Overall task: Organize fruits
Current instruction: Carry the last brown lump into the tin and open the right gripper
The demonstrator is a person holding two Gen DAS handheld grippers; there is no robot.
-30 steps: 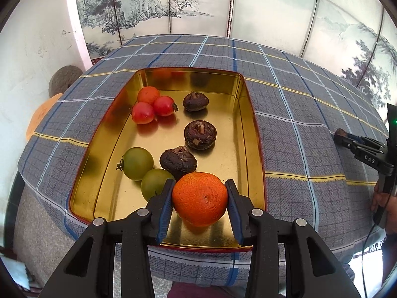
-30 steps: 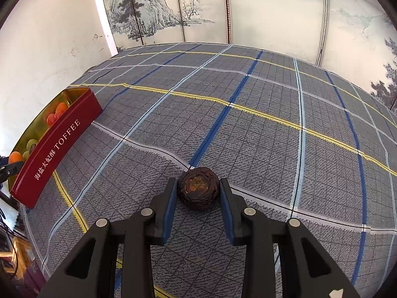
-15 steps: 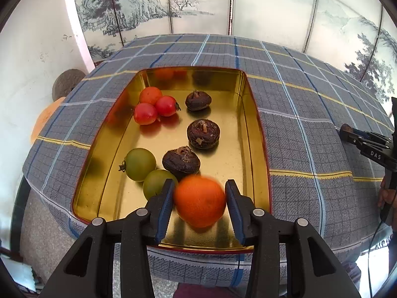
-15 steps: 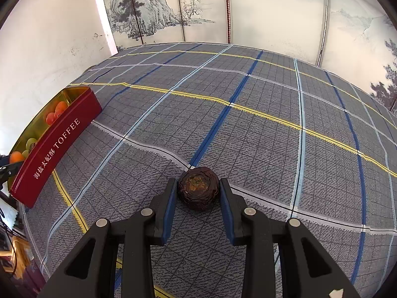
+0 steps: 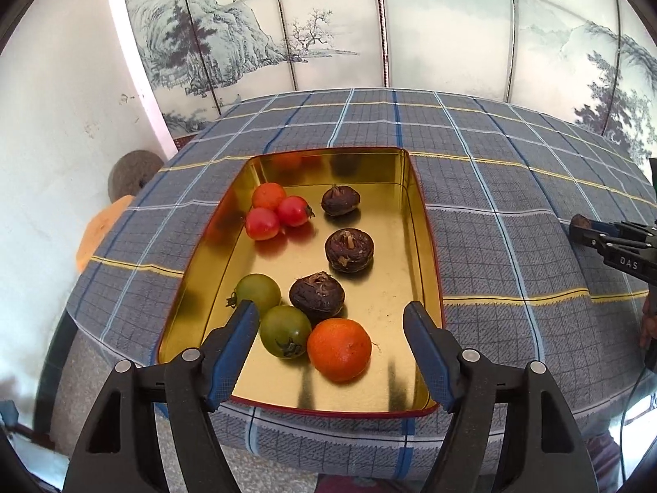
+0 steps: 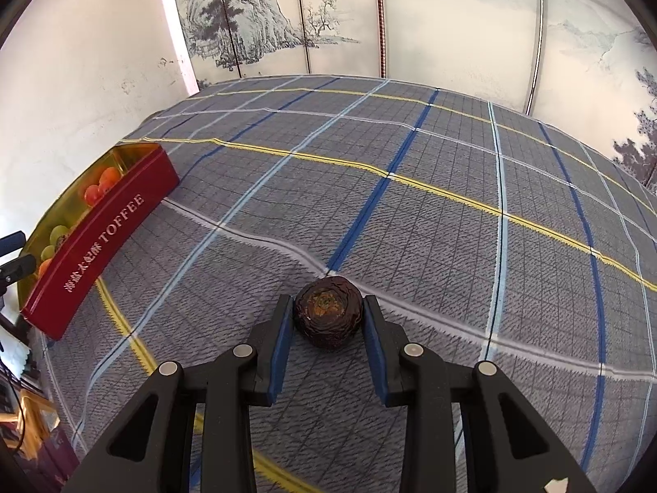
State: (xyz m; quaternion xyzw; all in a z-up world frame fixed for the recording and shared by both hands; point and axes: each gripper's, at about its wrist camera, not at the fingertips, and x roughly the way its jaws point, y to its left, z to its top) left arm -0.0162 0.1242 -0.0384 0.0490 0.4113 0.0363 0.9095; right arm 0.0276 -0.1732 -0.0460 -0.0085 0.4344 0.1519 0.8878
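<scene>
Two risks stood out: the orange (image 5: 339,349), lying free low in the gold tin (image 5: 427,246) between the opening left tongs (image 5: 330,320), could roll into the green tomatoes (image 5: 285,330) — and the dark fruit (image 6: 328,313), pinched mid-frame by the closed right tongs (image 6: 328,320) on the worktop (image 6: 410,213), could slip when lifted.

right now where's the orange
In the left wrist view the orange lies in the near end of the gold tin, touching a green tomato on its left, just before a dark brown fruit.

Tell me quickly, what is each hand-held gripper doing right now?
Left hand-held gripper: jaws opening, holding nothing; orange lies free in the tin.
Right hand-held gripper: shut on a dark brown water chestnut.
</scene>
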